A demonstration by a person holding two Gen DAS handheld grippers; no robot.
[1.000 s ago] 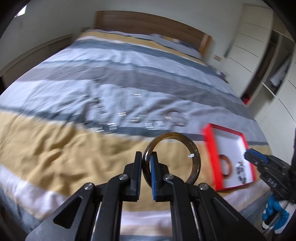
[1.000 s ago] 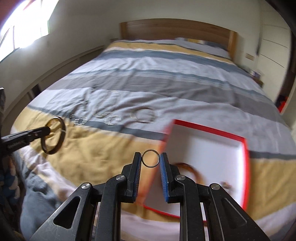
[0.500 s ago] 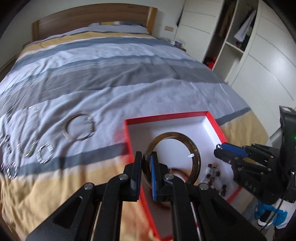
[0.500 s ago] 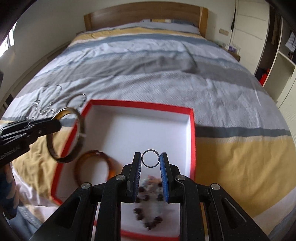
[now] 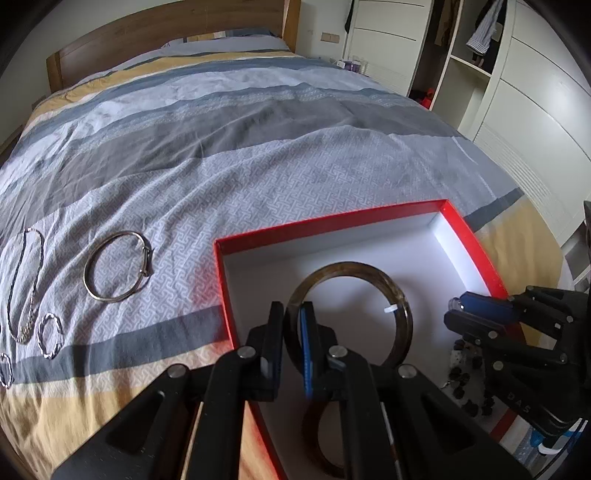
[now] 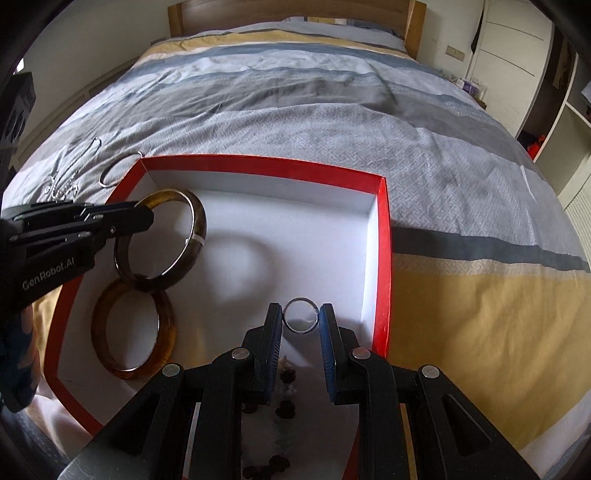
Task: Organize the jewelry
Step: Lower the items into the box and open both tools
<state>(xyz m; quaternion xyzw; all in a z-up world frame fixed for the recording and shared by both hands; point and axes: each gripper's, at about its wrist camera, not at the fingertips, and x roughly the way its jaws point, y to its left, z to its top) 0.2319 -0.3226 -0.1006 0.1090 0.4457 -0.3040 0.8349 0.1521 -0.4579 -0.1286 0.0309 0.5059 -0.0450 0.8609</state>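
A red box (image 5: 469, 232) (image 6: 384, 236) with a white inside lies on the striped bedspread. My left gripper (image 5: 293, 325) (image 6: 146, 214) is shut on a dark brown bangle (image 5: 400, 310) (image 6: 192, 236), held above the box's left part. My right gripper (image 6: 300, 315) (image 5: 456, 308) is shut on a small silver ring (image 6: 300, 315) over the box's near right part. Inside the box lie an amber bangle (image 6: 162, 343) and a string of dark beads (image 6: 286, 406) (image 5: 461, 380).
On the bedspread left of the box lie a silver bangle (image 5: 116, 271) (image 6: 110, 173), a thin chain necklace (image 5: 26, 284) and small twisted rings (image 5: 50, 334). A wooden headboard (image 6: 288, 11) stands at the far end; white wardrobes (image 5: 535, 110) stand on the right.
Both grippers came over and down toward the red box with their pieces. The left swung right from the jewelry on the bed; the bangle now hangs inside the box's outline.
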